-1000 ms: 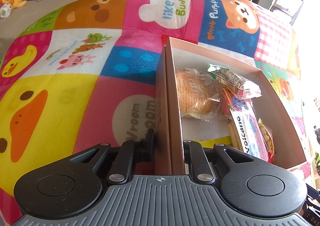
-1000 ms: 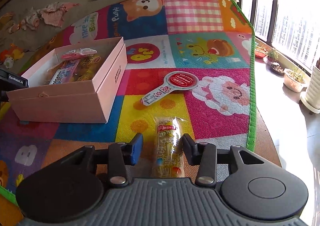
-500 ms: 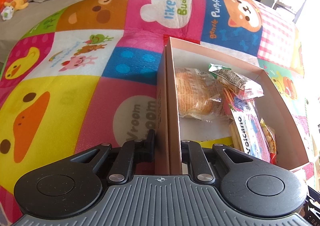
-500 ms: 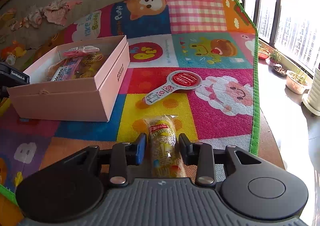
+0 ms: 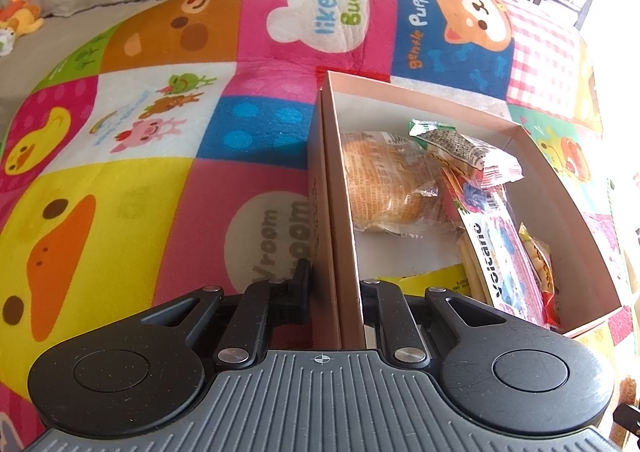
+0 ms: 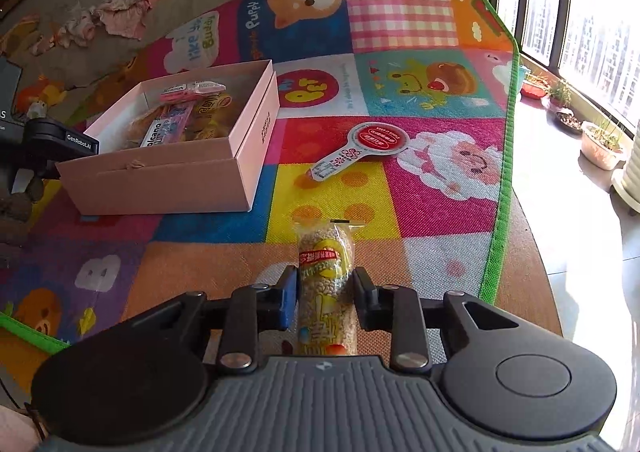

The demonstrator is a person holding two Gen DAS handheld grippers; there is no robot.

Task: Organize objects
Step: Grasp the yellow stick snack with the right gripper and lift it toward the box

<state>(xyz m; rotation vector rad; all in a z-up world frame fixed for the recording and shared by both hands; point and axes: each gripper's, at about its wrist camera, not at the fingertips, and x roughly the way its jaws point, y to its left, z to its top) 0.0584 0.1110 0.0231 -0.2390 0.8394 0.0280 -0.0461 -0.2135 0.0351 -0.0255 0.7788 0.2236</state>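
Note:
My left gripper (image 5: 335, 280) is shut on the near left wall of the pink cardboard box (image 5: 560, 188), one finger outside and one inside. In the box lie a wrapped bread (image 5: 384, 188), a Volcano snack pack (image 5: 496, 252) and a green-tipped packet (image 5: 460, 148). In the right wrist view the same box (image 6: 160, 184) stands at the left on the mat. My right gripper (image 6: 325, 280) is closing its jaws tight on a clear pack of puffed grain (image 6: 326, 252), pads pressing both its sides, held just above the mat.
A red and white paddle-shaped packet (image 6: 360, 148) lies on the colourful play mat (image 6: 440, 192) right of the box. The mat's green edge (image 6: 496, 244) runs along the right, with floor, plant pots (image 6: 600, 144) and a window beyond. A sofa with clothes (image 6: 116, 12) is behind.
The right gripper's fingers closed in from either side onto the grain pack and raised it slightly off the mat. The left gripper kept its hold on the box wall.

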